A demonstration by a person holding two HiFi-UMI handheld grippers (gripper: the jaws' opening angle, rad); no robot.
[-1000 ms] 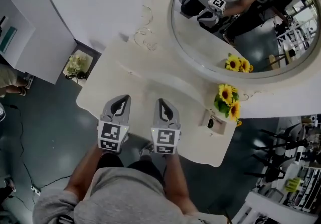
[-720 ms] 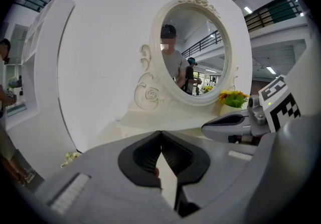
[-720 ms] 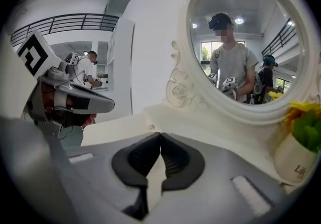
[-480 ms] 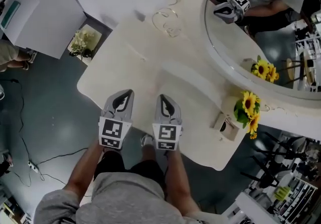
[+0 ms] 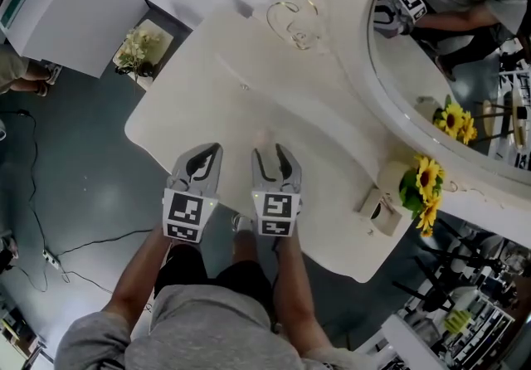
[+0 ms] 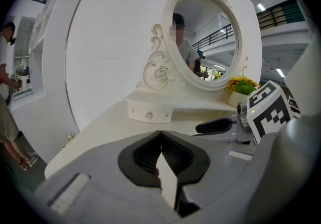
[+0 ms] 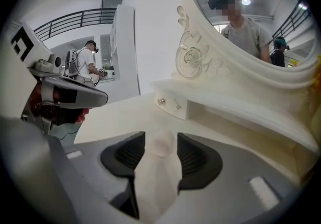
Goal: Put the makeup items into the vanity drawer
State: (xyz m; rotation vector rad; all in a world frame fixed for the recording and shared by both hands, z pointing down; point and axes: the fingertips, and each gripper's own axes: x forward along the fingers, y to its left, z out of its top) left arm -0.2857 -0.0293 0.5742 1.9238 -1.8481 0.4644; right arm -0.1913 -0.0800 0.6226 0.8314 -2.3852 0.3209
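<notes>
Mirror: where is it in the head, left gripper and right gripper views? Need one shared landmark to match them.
Head view: the mirror fills the upper right corner, cut off by the frame edges.
Left gripper view: the mirror is at top centre, a little right, whole oval visible.
Right gripper view: the mirror is at upper right, cut off at the top.
Shared landmark: the carved scroll beside the mirror's frame.

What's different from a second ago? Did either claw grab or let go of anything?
The right claw was shut and is now opening. A small pale thing, too blurred to name, lies between its jaws and is not gripped. Nothing was picked up. The left claw stays shut, both claws remain at the near edge of the table, and the small drawer is closed.
</notes>
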